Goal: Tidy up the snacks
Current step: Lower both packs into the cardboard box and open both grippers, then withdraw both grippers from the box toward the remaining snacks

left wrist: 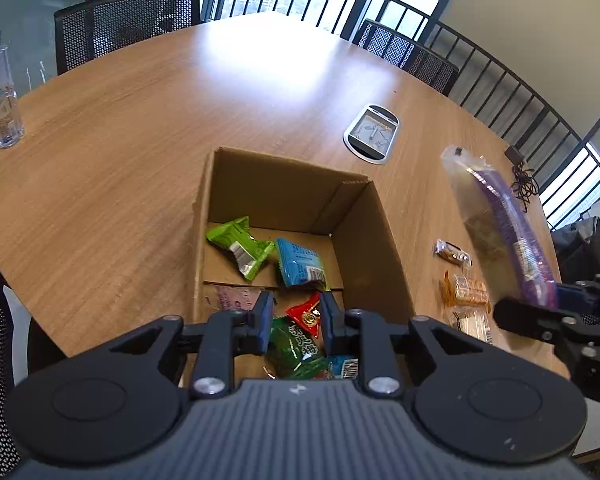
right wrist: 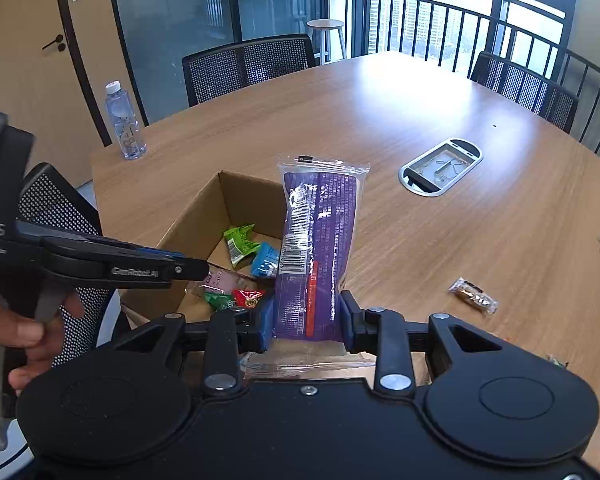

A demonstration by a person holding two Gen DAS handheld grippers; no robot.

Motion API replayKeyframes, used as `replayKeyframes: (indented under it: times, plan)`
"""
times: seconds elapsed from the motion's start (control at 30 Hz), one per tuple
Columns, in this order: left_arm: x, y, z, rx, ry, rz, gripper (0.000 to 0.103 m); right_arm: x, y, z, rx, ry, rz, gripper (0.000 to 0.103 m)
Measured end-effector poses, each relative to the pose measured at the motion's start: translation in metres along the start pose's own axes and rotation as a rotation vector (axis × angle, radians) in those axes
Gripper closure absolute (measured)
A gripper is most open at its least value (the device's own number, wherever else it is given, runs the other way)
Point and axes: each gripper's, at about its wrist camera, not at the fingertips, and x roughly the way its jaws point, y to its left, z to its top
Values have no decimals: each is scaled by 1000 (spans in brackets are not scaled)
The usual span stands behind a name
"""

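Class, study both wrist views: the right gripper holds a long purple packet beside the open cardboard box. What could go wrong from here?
1. The purple packet is gripped only near its bottom by the right gripper; it may flop or slip.
2. The left gripper hovers over the cardboard box, so the two may collide.
3. The packet looks long and might snag the rim.

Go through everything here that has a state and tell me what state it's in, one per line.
Cardboard box: open, several snack packets inside.
Purple snack pack: clamped upright in the right gripper, off the table.
Left gripper: over the box, jaws slightly apart, nothing held.
Water bottle: upright, capped.
Small brown packet: lying on the table.
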Motion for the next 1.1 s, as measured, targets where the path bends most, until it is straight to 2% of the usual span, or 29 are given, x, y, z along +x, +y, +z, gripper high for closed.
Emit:
replayKeyframes:
  times: [0.17,0.23,0.27,0.3,0.33,0.37,0.4,0.47,0.53,0.9,1.1]
  plan:
    - [-11,7,2,-14,-12,11,73,13,9,5,27,-19,59,71]
    - [-14,9,2,-18,-14,15,69,16,11,8,49,-17,87,68]
    - [-16,10,2,-20,-17,16,64,14,13,10,51,-28,82,58]
    - [-17,10,2,-21,-20,18,60,9,14,11,45,-45,74,42]
    - [-18,9,2,-21,-19,20,51,4,14,12,35,-58,72,36]
    - [-19,8,2,-19,-18,21,44,-1,13,12,27,-65,71,32]
    - [-20,6,1,-17,-18,18,40,-7,10,12,23,-62,66,32]
    - [-21,1,1,-15,-22,3,27,-18,1,7,27,-52,47,32]
    - [-23,-5,0,-19,-25,-9,21,-28,-9,-2,28,-42,20,30]
    - [-25,-54,-4,43,-16,-65,15,-65,-58,-45,95,-49,-79,16]
    - [-23,-78,-11,63,-4,-81,3,-79,-75,-60,132,-70,-104,5]
